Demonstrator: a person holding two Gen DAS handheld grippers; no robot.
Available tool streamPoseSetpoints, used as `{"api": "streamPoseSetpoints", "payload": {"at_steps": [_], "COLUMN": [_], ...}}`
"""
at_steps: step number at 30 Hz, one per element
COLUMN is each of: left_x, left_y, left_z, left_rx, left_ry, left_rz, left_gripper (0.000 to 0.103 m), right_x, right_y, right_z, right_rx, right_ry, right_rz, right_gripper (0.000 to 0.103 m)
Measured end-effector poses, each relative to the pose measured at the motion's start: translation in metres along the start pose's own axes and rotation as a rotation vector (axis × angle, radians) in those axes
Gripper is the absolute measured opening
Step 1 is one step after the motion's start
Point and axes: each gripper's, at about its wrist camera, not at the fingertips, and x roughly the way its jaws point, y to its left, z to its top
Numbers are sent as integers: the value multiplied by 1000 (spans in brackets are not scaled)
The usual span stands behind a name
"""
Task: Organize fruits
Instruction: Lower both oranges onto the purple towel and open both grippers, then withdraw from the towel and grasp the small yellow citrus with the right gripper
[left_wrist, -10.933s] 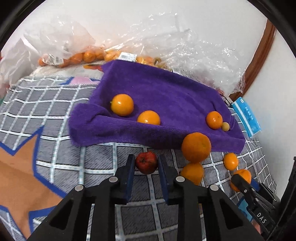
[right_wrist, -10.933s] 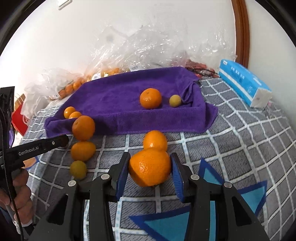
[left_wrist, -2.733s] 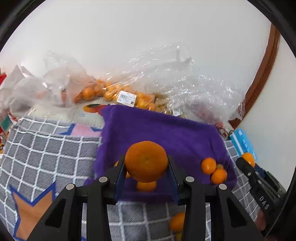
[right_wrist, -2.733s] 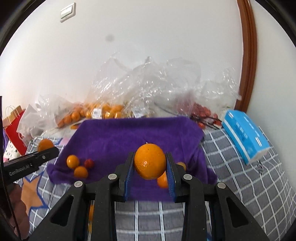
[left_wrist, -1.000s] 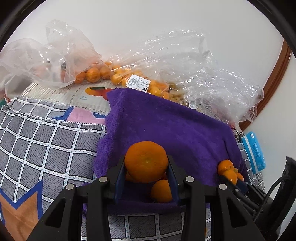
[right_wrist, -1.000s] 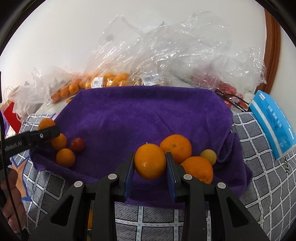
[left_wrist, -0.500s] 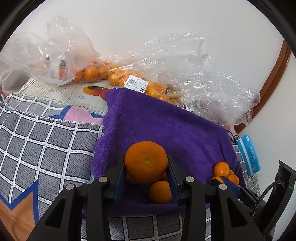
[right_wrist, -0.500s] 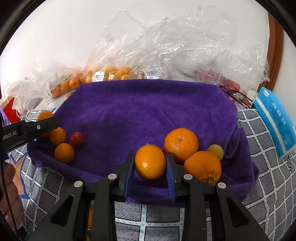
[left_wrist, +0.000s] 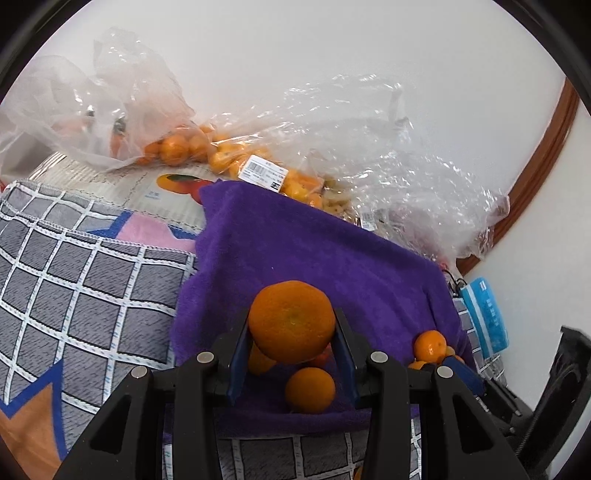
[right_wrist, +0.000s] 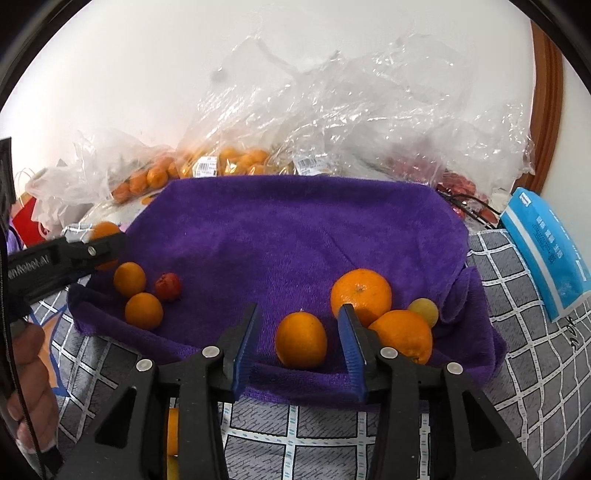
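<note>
Between my left tongs (left_wrist: 291, 363) sits a big orange (left_wrist: 291, 319), clenched by both blue pads and held over the near-left edge of the purple towel (left_wrist: 295, 251). Just under it on the towel lie two smaller oranges, one (left_wrist: 309, 384) in plain sight and the other half hidden behind the held fruit. Farther right a little cluster of oranges (left_wrist: 429, 345) rests at the towel's right end, with my right tongs' tip beside it. Behind the towel are clear plastic bags (left_wrist: 332, 147) of fruit; the checked grey cloth (left_wrist: 74, 280) spreads out to the left.

From the right wrist, my right tongs (right_wrist: 299, 343) are opening — a small orange (right_wrist: 301, 339) lies on the towel's front fold between the pads, with a gap on each side, so it is released. Just right of it sit two larger oranges (right_wrist: 361, 290) and a pale yellow fruit (right_wrist: 424, 311), touching one another. At the towel's left end are two small oranges (right_wrist: 144, 311) and a red fruit (right_wrist: 168, 286), with my left tongs' arm reaching in above them — my hand (right_wrist: 31, 373) shows at the left edge. A blue tissue pack (right_wrist: 546, 251) lies off to the right.
</note>
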Motion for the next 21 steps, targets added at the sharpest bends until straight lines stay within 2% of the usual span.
{"api": "streamPoseSetpoints", "payload": {"at_steps": [6, 12, 14, 21], "left_x": [1, 1, 1, -2], "left_y": [-9, -17, -18, -16], "left_z": [-4, -10, -11, -11], "left_rx": [39, 110, 124, 113], "left_ry": [-21, -55, -56, -64], "left_rz": [-6, 66, 60, 47], "left_gripper": [39, 41, 49, 49], "right_x": [2, 3, 5, 5], "right_y": [-1, 0, 1, -1], "right_z": [-1, -2, -2, -3], "right_rx": [8, 5, 3, 1], "right_ry": [9, 11, 15, 15], "right_rz": [-2, -9, -11, -18], "right_gripper": [45, 45, 45, 45]}}
